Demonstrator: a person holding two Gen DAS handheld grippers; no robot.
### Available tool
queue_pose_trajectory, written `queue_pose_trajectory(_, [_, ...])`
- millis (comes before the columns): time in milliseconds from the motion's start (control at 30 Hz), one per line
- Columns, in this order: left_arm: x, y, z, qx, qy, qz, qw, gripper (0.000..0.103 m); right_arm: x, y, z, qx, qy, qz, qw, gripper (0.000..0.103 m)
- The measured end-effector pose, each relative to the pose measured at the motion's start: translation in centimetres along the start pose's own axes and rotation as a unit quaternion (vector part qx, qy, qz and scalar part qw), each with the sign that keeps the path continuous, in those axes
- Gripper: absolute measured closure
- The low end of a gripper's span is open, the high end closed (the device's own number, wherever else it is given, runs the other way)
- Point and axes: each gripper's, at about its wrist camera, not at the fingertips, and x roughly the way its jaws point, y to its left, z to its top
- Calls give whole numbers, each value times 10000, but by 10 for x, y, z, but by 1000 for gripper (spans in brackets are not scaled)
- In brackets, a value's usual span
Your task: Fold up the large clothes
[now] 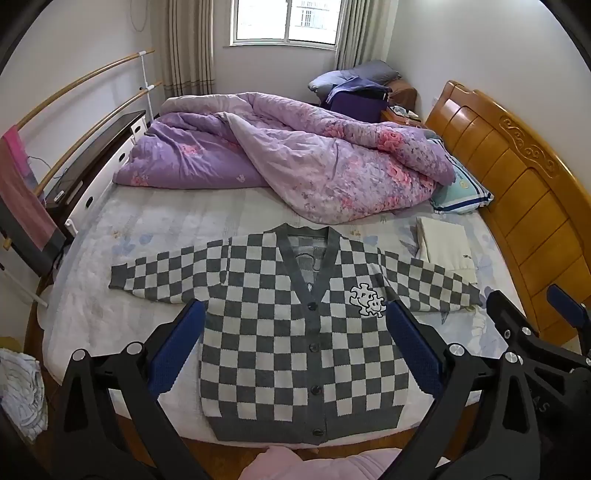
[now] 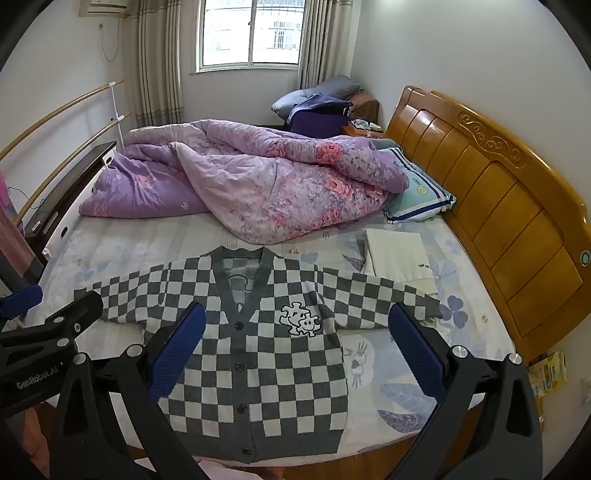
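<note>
Cardigan [image 1: 295,332], checkered, lies face-up and buttoned on the bed [image 1: 155,236] near its front edge, sleeves spread flat, presumably staged for folding, while left gripper [image 1: 295,350] and right gripper [image 2: 295,350] hover above, jaws wide apart, empty.

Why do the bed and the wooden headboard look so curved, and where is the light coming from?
Both wrist views are fisheye, so the headboard and bed edges bow and dark corners ring each picture. In both, daylight enters by the window, which glares white, leaving soft shadows. The cardigan is sharp in both.
</note>
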Motion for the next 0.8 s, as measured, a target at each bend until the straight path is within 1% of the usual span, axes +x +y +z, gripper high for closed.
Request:
queue_pose_trajectory(33, [-1,0,0,8,-60,-22,10000,5,1,0,0,-37,88,-33,9999,7])
queue_pose_trajectory(133, [1,-2,1,-3,-62,13,10000,5,1,-1,-2,-22,86,-3,10000,7])
queue_pose_trajectory(167, [-1,-1,0,10,-112,-42,9999,5,0,-1,-2,-30,80,-7,10000,7])
queue_pose_trajectory(233, [0,-2,0,-4,-111,-57,9999,5,2,-4,-3,25,121,31,9999,7])
queue_pose_trajectory(300, [1,-3,0,-15,-110,-63,9999,5,1,-6,-3,28,70,12,10000,7])
queue_pose_trajectory(333, [0,-6,10,-5,-135,-78,9999,5,2,-6,-3,27,70,23,10000,7])
queue_pose_trajectory(467, [-1,-8,22,-10,-146,-128,9998,5,3,-8,-5,25,58,37,10000,7])
queue_pose_trajectory(567, [-7,-3,20,64,-170,-149,9997,5,2,-11,-5,41,69,27,10000,7])
queue_pose_trajectory(600, [-7,-3,23,58,-152,-164,9997,5,3,-12,-6,41,72,26,10000,7])
queue_pose_trajectory(633, [-7,-4,17,47,-185,-148,9997,5,3,-13,-6,54,72,44,9999,7])
queue_pose_trajectory(667, [-7,-4,20,28,-173,-151,9997,5,3,-14,-6,54,68,55,9999,7])
queue_pose_trajectory(767, [-6,-5,13,71,-197,-132,9997,5,3,-15,-8,67,71,45,9999,7])
queue_pose_trajectory(800, [-4,-6,12,76,-197,-134,9997,5,7,-16,-13,67,69,46,9999,7])
